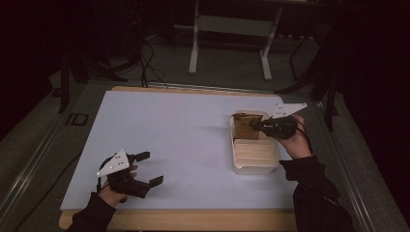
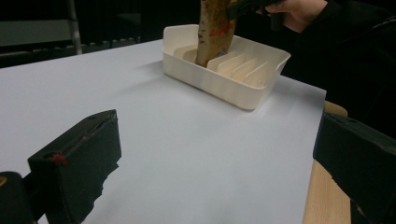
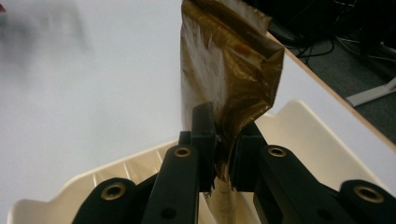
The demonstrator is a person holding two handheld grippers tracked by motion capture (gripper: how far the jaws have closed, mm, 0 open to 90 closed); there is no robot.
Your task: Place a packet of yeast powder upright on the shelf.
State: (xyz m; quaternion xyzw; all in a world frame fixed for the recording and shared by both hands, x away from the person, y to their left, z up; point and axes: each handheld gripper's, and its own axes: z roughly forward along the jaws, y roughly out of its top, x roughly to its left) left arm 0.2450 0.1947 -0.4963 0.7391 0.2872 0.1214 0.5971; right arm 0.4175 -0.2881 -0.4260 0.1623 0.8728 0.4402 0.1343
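Dim pics, dark bkgd, soft shadows on table [image 1: 183, 140], slight blur.

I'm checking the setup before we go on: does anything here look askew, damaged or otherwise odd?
Only the brown packet: it is crumpled and creased, pinched at one end by the right gripper and hanging into the far end of the white divided tray. The tray lies square on the table, and the left gripper hovers open.

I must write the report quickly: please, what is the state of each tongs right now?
Left tongs: open, holding nothing, over the table.
Right tongs: closed on a brown packet, above the white tray.
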